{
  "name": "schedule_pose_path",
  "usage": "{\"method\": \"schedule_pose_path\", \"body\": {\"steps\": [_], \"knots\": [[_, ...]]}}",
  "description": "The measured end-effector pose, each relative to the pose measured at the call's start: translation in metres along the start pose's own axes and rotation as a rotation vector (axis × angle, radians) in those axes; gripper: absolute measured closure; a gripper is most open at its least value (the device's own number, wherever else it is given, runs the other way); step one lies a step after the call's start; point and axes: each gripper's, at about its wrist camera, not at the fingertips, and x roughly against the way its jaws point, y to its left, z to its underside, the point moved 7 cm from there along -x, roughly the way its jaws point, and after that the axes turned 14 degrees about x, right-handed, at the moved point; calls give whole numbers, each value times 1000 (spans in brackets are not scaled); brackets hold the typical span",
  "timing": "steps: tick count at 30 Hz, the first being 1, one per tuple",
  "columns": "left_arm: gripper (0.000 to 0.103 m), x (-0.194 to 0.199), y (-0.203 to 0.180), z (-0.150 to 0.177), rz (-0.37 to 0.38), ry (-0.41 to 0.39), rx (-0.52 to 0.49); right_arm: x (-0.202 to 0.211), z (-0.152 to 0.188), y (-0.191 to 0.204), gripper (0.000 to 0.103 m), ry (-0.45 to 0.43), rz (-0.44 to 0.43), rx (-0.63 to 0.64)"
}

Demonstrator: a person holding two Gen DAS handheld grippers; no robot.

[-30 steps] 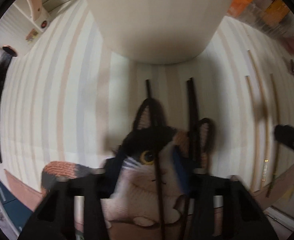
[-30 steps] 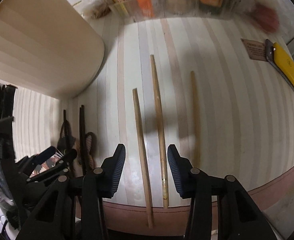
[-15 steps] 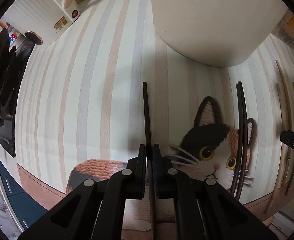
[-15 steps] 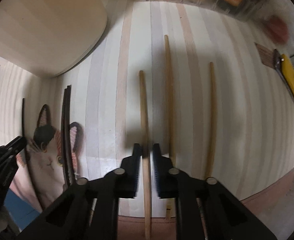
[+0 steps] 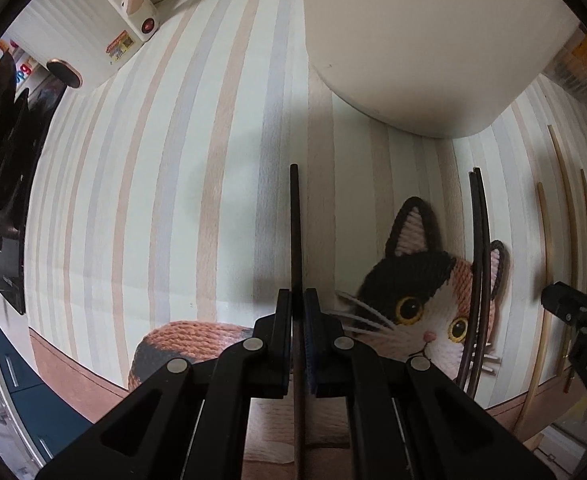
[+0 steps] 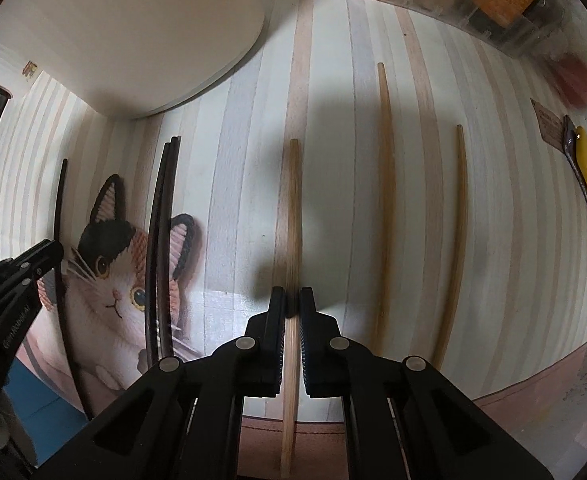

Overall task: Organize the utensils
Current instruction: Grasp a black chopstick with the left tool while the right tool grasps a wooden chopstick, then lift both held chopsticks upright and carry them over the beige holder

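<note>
A large cream container (image 5: 425,44) stands at the far end of a striped tabletop (image 5: 153,184), filling the upper part of both wrist views. Nearer, a cat-print mat (image 6: 105,280) lies on the left half of the table, with a pair of dark chopsticks (image 6: 161,248) resting across it. Two bamboo chopsticks (image 6: 385,200) lie loose on the bare stripes to the right, well apart from each other.

The left gripper (image 5: 298,316) has its jaws pinched tight on a single dark chopstick (image 5: 294,224), held near its near end. The right gripper (image 6: 292,312) is likewise clamped on a single bamboo chopstick (image 6: 293,208). Each held stick runs straight away from its gripper, in line with the fingers, tip pointing toward the far end of the table.

The container sits beyond both tips: far and to the right of the left gripper, far and to the left of the right one. The dark stick's tip appears the closer of the two to its base. If the container is where the utensils belong, each stick would likely need tipping upright before it could go over the rim, which is out of view.
</note>
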Motion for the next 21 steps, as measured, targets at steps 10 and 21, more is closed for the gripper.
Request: {"method": "schedule_pose_path", "body": {"steps": [10, 21], "knots": [[100, -11, 12, -16, 17, -5, -61, -2, -2, 16, 95, 1, 24, -16], [100, 24, 12, -37, 43, -109, -39, 25, -7, -8, 96, -63, -35, -77]]}}
